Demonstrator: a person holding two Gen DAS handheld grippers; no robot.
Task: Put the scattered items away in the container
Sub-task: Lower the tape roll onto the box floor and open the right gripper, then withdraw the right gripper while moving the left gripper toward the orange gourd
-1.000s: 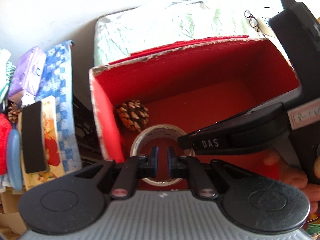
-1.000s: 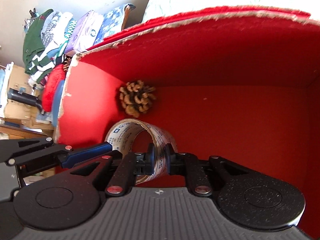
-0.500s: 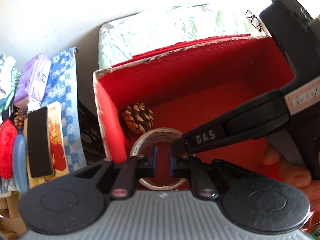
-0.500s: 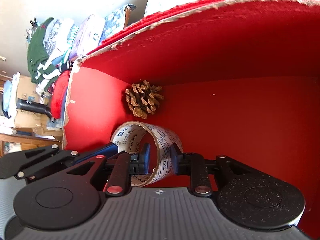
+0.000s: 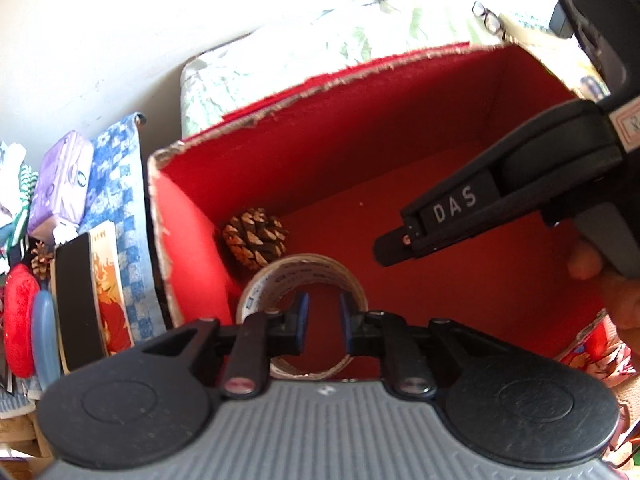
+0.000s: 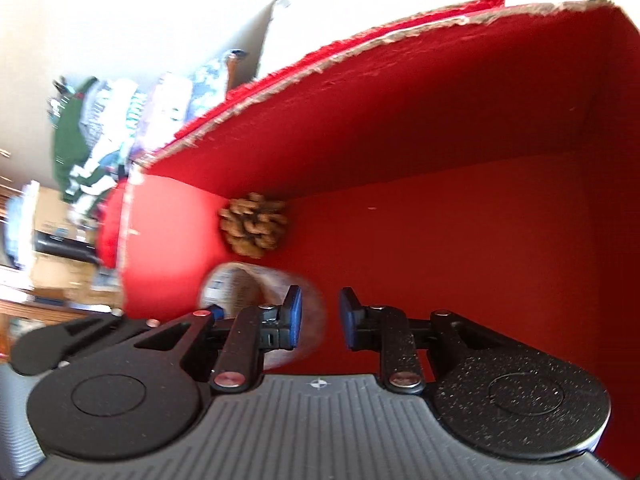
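One tape roll (image 5: 301,280) — on edge, hole facing the tongs (image 5: 322,322).

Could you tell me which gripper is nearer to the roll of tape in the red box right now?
Left. The left gripper hangs right over the tape roll, while the right gripper stands off to its right.

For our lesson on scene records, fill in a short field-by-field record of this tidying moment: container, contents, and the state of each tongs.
container: open red felt-lined cardboard box
contents: brown pine cone in the far left corner; roll of clear printed tape in front of it
left tongs: open, empty, over the roll
right tongs: open, empty, beside the roll
outside box: second small pine cone
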